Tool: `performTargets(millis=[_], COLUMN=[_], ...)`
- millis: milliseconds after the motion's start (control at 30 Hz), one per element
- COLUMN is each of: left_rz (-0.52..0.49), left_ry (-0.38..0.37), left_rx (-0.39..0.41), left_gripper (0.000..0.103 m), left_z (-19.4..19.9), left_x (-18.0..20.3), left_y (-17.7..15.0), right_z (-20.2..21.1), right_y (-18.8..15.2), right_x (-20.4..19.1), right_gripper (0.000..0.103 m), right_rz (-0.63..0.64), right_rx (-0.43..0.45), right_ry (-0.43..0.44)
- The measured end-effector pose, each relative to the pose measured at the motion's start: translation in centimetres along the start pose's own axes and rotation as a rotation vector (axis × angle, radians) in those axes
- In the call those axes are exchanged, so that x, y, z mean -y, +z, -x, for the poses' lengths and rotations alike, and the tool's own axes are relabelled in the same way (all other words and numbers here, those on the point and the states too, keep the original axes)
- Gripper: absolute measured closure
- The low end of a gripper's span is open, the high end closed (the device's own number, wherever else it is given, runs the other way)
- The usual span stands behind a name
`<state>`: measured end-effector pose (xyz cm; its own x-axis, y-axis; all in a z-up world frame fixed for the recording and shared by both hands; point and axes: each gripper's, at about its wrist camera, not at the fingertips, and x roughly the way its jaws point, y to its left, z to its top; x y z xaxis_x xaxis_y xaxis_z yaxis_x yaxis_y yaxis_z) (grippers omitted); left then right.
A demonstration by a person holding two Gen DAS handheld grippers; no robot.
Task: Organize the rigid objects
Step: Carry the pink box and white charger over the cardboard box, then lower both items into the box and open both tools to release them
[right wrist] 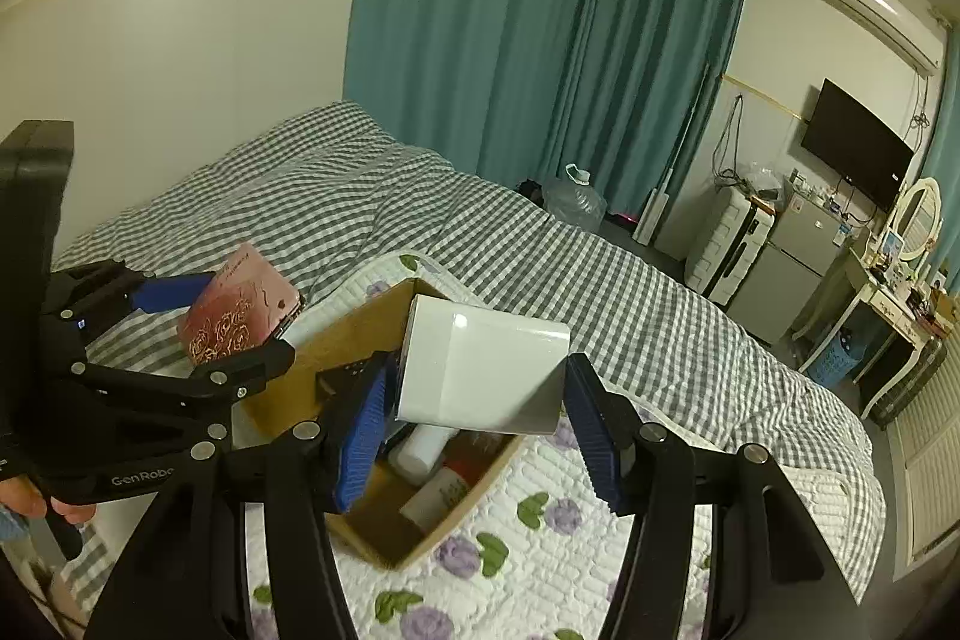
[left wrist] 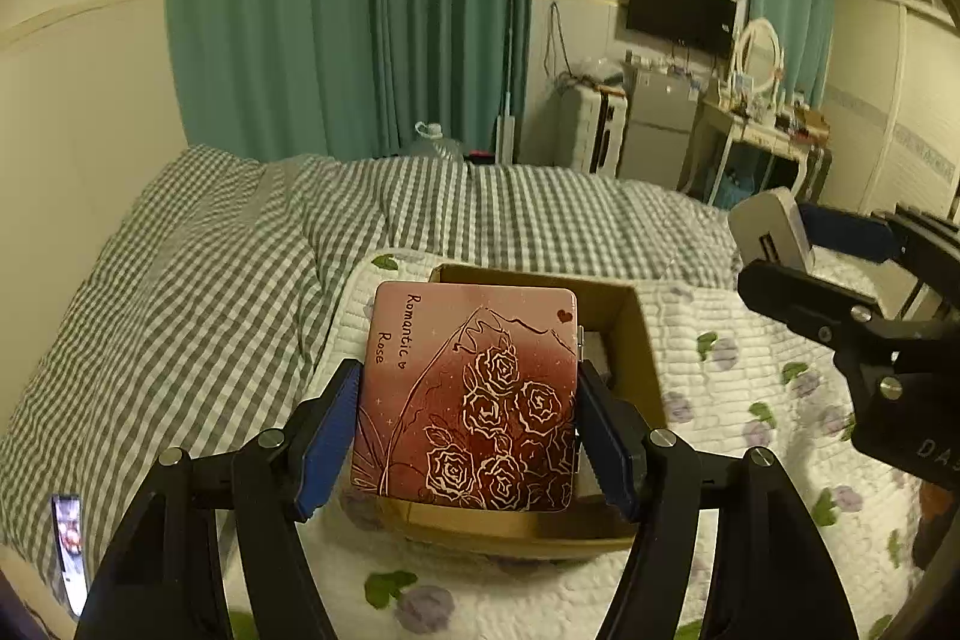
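My left gripper [left wrist: 468, 430] is shut on a pink rose-printed tin [left wrist: 474, 394] and holds it flat above an open cardboard box [left wrist: 642, 340]. The tin also shows in the right wrist view [right wrist: 240, 313], held at the left. My right gripper [right wrist: 480, 424] is shut on a white rectangular power bank [right wrist: 480, 370], tilted, above the same box [right wrist: 336, 358]. In the left wrist view the right gripper [left wrist: 798, 250] holds the power bank [left wrist: 771, 229] at the right edge. Inside the box lie white and red items [right wrist: 432, 466], partly hidden.
The box sits on a white quilted mat with purple flowers [right wrist: 540, 568] on a grey checked bed [left wrist: 210, 280]. A phone [left wrist: 69, 544] lies at the bed's left edge. Teal curtains [right wrist: 540, 40], a water jug [right wrist: 573, 199], a fridge and a dresser stand beyond.
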<state>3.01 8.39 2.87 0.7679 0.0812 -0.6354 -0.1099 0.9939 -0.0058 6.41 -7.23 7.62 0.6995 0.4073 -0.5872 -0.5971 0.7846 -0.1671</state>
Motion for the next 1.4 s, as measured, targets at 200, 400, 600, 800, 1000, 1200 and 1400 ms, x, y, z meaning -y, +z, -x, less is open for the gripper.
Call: performTargets(millis=[200,400,600,800,1000,1200,1400], left_rz=[-0.059,-0.121,-0.147,-0.185,-0.214,-0.218,-0.199], left_ry=[-0.011,-0.004,-0.031,-0.032,-0.059,-0.071,-0.087], left_rx=[-0.054,-0.114,-0.207,-0.222,-0.235,-0.252,-0.274], left_gripper=[0.034,0.034,0.034,0.033,0.033,0.033,0.031], left_z=[-4.5,-8.5,-12.5,-13.7,-14.7,-15.5,-15.7], left_x=[0.1,0.4,0.4,1.1,2.1,2.5,2.2], left_y=[0.3,0.5,0.4,1.1,0.7,0.5,0.2], right_z=[-4.4,-9.6,-14.2,-18.1,-19.4,-19.4,-19.1], right_y=[-0.1,-1.0,-1.8,-2.6,-3.0,-2.8,-2.9], right_x=[0.6,1.9,2.6,3.3,3.9,3.6,4.1], right_gripper=[0.046,0.046,0.046,0.046,0.045,0.045,0.042], right_rz=[-0.036,-0.077,-0.106,-0.143,-0.167,-0.167,-0.203], right_rx=[-0.025,-0.083,-0.134,-0.187,-0.195,-0.181,-0.174], right_ry=[0.007,-0.006,0.012,0.034,0.04,0.031,0.022])
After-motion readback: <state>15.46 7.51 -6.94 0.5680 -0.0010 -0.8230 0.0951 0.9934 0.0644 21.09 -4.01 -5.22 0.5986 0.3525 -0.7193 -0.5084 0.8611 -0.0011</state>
